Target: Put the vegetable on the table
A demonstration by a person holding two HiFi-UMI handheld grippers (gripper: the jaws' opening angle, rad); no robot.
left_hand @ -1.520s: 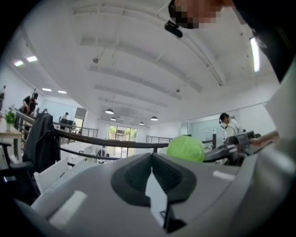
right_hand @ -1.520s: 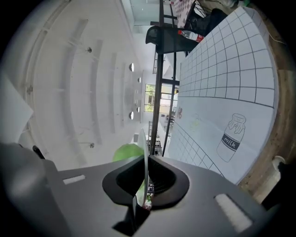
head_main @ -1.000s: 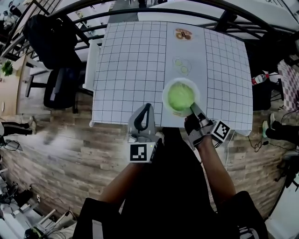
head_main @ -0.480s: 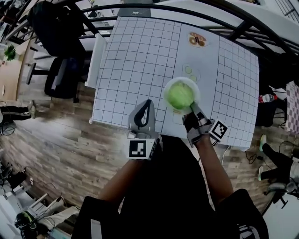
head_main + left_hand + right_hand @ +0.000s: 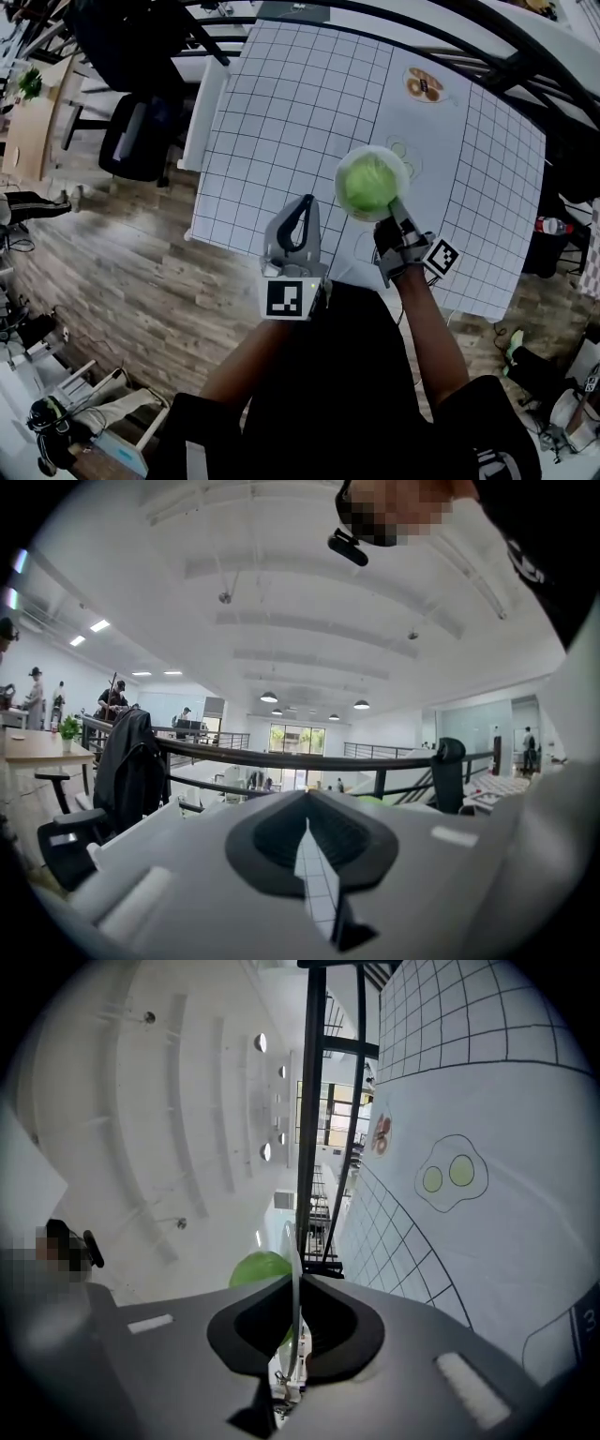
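Observation:
A round green vegetable (image 5: 365, 184) lies in a white bowl (image 5: 397, 171) that hangs above the white gridded table (image 5: 281, 112), near its front edge. My right gripper (image 5: 393, 205) is shut on the bowl's near rim. In the right gripper view the thin rim (image 5: 295, 1269) runs edge-on between the closed jaws of the right gripper (image 5: 296, 1283), with the vegetable (image 5: 255, 1268) just behind it on the left. My left gripper (image 5: 304, 203) is shut on nothing to the bowl's left, over the table's front edge. Its jaws meet in the left gripper (image 5: 307, 825) view.
Printed pictures lie on the table cloth: two green slices (image 5: 445, 1175) beyond the bowl and a round one (image 5: 424, 84) at the far side. A black chair (image 5: 141, 131) stands left of the table. A black railing (image 5: 450, 28) runs behind it. Wooden floor (image 5: 122, 272) lies in front.
The bowl with the vegetable has risen off the table in my right gripper and now covers part of the printed slices. The left gripper has stayed beside it.

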